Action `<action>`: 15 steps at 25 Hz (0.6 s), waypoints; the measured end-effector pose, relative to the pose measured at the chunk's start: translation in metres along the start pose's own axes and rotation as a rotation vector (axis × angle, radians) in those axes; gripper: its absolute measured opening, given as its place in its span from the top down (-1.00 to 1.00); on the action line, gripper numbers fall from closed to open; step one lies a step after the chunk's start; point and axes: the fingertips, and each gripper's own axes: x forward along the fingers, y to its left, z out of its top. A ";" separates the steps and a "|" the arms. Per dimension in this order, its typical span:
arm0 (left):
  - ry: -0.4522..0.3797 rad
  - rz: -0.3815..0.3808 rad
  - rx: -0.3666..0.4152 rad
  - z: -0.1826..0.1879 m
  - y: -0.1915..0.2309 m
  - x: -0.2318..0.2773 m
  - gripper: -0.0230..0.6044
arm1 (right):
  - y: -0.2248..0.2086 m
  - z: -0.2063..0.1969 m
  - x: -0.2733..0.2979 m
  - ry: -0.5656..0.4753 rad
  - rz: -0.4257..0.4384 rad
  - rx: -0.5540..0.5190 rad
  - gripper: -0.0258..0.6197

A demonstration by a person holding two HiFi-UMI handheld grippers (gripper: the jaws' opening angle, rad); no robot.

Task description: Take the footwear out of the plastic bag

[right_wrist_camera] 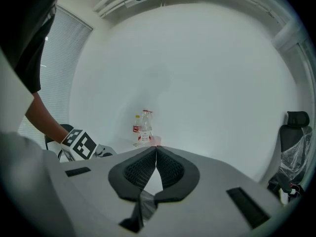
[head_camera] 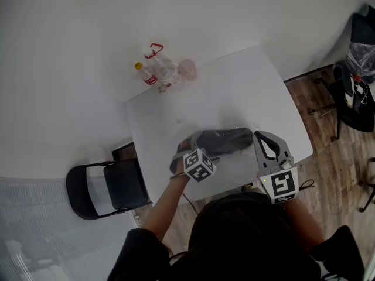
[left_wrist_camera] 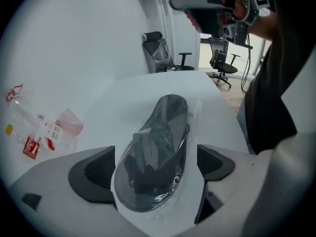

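A dark slipper (left_wrist_camera: 158, 147) lies inside a clear plastic bag (left_wrist_camera: 200, 113) on the white table (head_camera: 234, 92); in the head view the slipper (head_camera: 222, 141) is near the table's front edge. My left gripper (left_wrist_camera: 158, 163) is open, one pad on each side of the bagged slipper's near end, neither pressing on it. In the head view the left gripper (head_camera: 188, 157) is at the bag's left end. My right gripper (right_wrist_camera: 156, 163) is shut and holds a second grey slipper (head_camera: 270, 148) above the table's right front corner. In the left gripper view that slipper (left_wrist_camera: 195, 0) shows raised.
Plastic bottles (head_camera: 159, 72) and a pink cup (head_camera: 187, 69) stand at the table's far left corner. A black folding chair (head_camera: 105, 189) is left of the table, and an office chair (head_camera: 356, 95) with a bag on it stands to the right.
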 end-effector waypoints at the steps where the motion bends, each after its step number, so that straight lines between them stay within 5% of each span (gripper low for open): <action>1: 0.020 -0.007 0.024 -0.003 0.000 0.005 -0.66 | -0.001 -0.001 0.002 0.002 -0.005 0.001 0.87; 15: 0.196 -0.212 0.150 -0.021 0.001 0.047 -0.83 | 0.002 -0.008 0.011 0.034 -0.025 -0.001 0.87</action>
